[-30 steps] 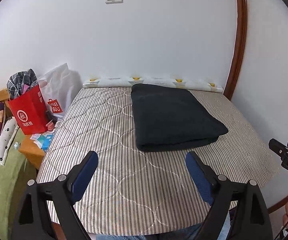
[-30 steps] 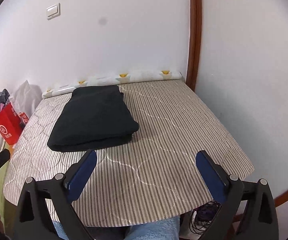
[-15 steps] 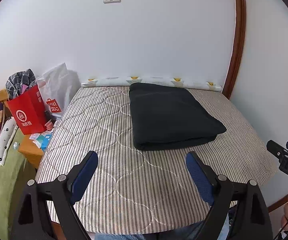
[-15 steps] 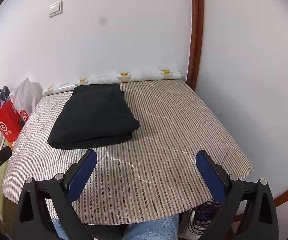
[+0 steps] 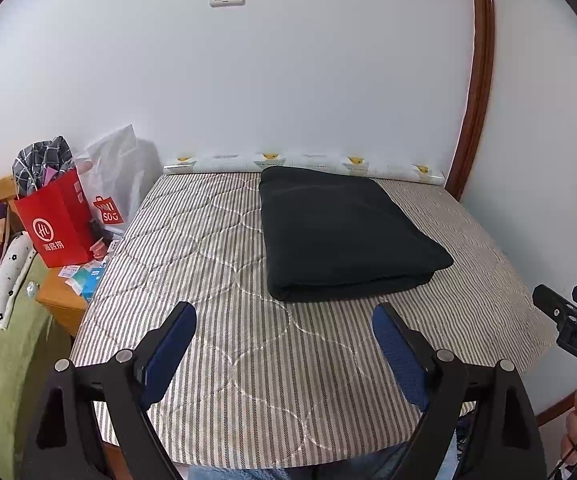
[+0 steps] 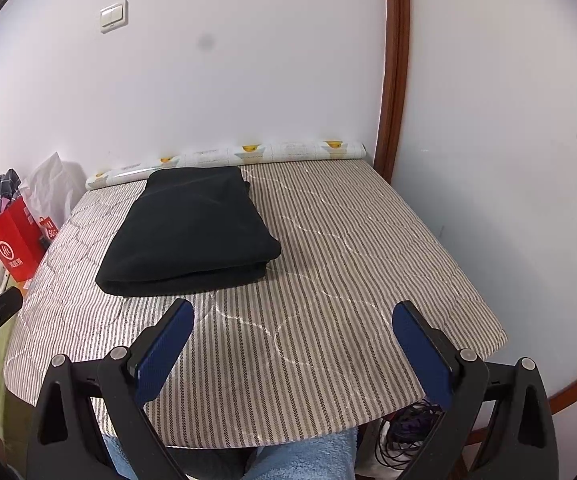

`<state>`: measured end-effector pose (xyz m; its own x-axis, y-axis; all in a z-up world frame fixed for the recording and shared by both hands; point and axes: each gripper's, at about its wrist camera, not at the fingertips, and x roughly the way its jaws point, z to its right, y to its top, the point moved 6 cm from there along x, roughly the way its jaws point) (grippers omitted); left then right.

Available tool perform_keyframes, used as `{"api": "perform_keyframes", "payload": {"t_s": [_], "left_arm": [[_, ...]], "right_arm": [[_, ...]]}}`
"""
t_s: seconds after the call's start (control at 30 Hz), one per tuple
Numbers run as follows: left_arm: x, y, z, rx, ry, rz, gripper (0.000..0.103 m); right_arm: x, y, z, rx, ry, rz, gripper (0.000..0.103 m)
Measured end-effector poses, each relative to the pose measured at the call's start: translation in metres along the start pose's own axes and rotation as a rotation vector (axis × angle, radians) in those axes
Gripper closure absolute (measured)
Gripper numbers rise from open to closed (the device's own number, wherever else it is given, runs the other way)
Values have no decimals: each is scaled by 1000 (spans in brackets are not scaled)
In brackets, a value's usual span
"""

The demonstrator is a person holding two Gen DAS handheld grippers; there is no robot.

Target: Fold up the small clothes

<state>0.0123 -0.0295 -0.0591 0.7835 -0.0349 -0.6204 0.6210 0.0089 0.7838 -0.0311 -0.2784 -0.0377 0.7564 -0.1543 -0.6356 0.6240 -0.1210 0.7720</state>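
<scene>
While both grippers stay spread, folded black garment (image 5: 344, 236) lies unmoved.

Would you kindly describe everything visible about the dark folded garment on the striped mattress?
The dark folded garment is near-black, soft-looking thick fabric, folded into a neat rectangle of stacked layers, with the rounded fold along its near edge. It lies flat on the striped quilted mattress, its far end against the patterned roll by the wall. Neither gripper touches it; both sets of fingers are spread open short of it.
</scene>
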Motion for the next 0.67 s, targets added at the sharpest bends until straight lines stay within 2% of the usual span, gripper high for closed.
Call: {"api": "perform_keyframes", "payload": {"t_s": [0.67], "left_arm": [[0, 3, -1, -4, -12, 12, 14]], "right_arm": [[0, 2, 2, 4, 11, 4, 5]]}}
